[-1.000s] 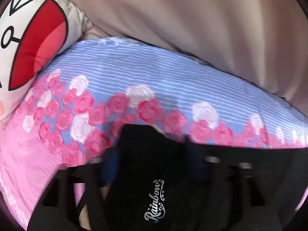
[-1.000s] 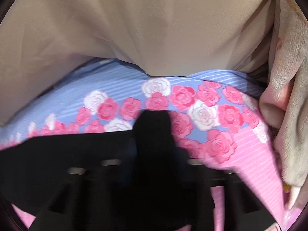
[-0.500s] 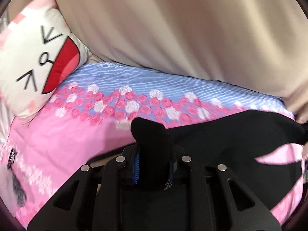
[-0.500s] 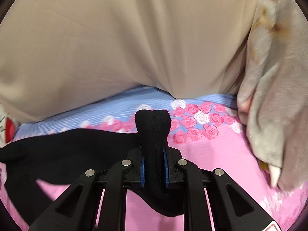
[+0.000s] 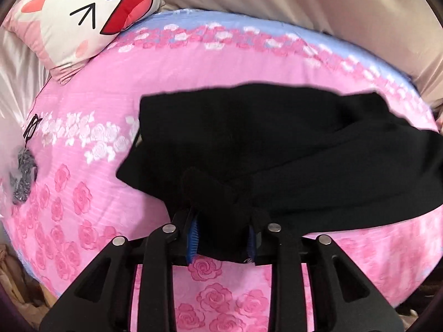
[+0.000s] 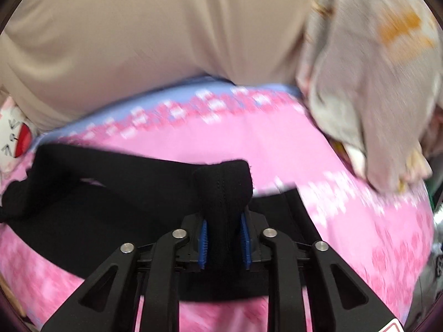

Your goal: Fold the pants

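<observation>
Black pants [image 5: 277,144] lie spread across a pink rose-print bed sheet [image 5: 110,83]. My left gripper [image 5: 221,232] is shut on a bunched fold of the pants at their near edge. In the right wrist view my right gripper [image 6: 224,238] is shut on another bunched fold of the pants [image 6: 110,202], whose cloth stretches away to the left over the sheet [image 6: 332,193]. Blue finger pads [image 6: 203,244] press the cloth from both sides.
A white cat-face pillow [image 5: 88,13] lies at the far left of the bed. Beige fabric [image 6: 152,33] rises behind the bed. A grey patterned blanket [image 6: 373,83] hangs at the right. A small dark bundle [image 5: 23,166] lies at the left edge.
Both grippers have pulled back toward the near side of the bed with the pants held, so much more of the sheet and spread pants shows.
</observation>
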`<action>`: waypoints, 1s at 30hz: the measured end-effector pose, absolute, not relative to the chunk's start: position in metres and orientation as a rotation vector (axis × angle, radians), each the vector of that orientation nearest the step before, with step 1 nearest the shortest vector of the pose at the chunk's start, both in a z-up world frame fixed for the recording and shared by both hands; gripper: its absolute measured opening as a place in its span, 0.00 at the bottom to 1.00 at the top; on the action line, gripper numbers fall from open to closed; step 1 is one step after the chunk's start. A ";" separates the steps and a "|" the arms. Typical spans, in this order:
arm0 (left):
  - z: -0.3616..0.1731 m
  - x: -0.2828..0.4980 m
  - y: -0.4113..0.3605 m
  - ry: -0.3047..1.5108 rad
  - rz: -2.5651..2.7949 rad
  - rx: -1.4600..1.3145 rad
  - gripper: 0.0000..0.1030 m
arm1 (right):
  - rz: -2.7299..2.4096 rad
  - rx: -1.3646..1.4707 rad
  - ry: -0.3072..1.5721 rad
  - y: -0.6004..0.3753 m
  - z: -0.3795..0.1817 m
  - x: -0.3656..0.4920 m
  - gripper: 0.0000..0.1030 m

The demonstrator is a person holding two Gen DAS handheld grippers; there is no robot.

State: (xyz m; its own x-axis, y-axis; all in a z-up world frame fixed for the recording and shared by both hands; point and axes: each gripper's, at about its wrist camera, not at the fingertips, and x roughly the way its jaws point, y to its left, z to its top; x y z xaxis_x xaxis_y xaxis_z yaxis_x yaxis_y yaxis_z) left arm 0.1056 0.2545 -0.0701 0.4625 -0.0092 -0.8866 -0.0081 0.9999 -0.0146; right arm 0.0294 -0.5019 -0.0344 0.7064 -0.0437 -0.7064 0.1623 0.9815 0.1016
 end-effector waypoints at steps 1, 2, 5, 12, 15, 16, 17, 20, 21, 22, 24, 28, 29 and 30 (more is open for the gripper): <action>-0.069 0.106 0.253 1.076 0.009 -0.003 0.30 | -0.132 0.166 0.791 -0.507 -0.039 0.025 0.23; -0.062 0.105 0.253 1.064 0.022 0.001 0.38 | -0.143 0.181 0.796 -0.513 -0.041 0.019 0.25; -0.031 0.096 0.255 0.999 0.052 0.047 0.73 | -0.177 0.210 0.779 -0.527 -0.034 -0.007 0.55; 0.033 0.074 0.274 0.825 0.207 0.069 0.89 | -0.259 0.276 0.664 -0.550 0.007 -0.065 0.71; 0.033 0.083 0.259 0.825 0.190 0.044 0.89 | -0.174 0.380 0.650 -0.552 0.006 -0.048 0.79; 0.030 0.085 0.248 0.829 0.159 0.027 0.89 | -0.158 0.395 0.655 -0.548 0.003 -0.041 0.79; 0.026 0.088 0.238 0.835 0.129 0.009 0.89 | -0.126 0.416 0.670 -0.543 -0.002 -0.028 0.79; 0.011 0.093 0.208 0.871 0.025 -0.054 0.89 | -0.085 0.432 0.728 -0.533 -0.024 0.013 0.72; 0.006 0.096 0.198 0.880 -0.001 -0.065 0.89 | -0.087 0.411 0.773 -0.529 -0.032 0.030 0.27; 0.001 0.098 0.186 0.887 -0.023 -0.067 0.89 | -0.090 0.369 0.818 -0.524 -0.038 0.048 0.06; -0.006 0.100 0.167 0.904 -0.046 -0.049 0.89 | -0.078 0.311 0.807 -0.513 -0.025 0.060 0.09; -0.012 0.094 0.151 0.910 -0.067 -0.008 0.89 | -0.036 0.139 0.543 -0.502 0.046 0.007 0.10; -0.015 0.093 0.149 0.913 -0.068 0.000 0.89 | -0.057 0.102 0.524 -0.506 0.049 -0.005 0.19; -0.019 0.092 0.146 0.919 -0.071 0.008 0.89 | -0.104 0.050 0.521 -0.511 0.044 -0.016 0.58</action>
State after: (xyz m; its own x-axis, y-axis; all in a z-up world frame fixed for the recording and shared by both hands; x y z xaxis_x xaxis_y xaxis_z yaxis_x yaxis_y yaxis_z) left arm 0.0921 0.1456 -0.0189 0.6042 -0.0578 -0.7947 0.0649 0.9976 -0.0233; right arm -0.0157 -0.5115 0.0440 0.8620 -0.0864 -0.4995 0.1118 0.9935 0.0211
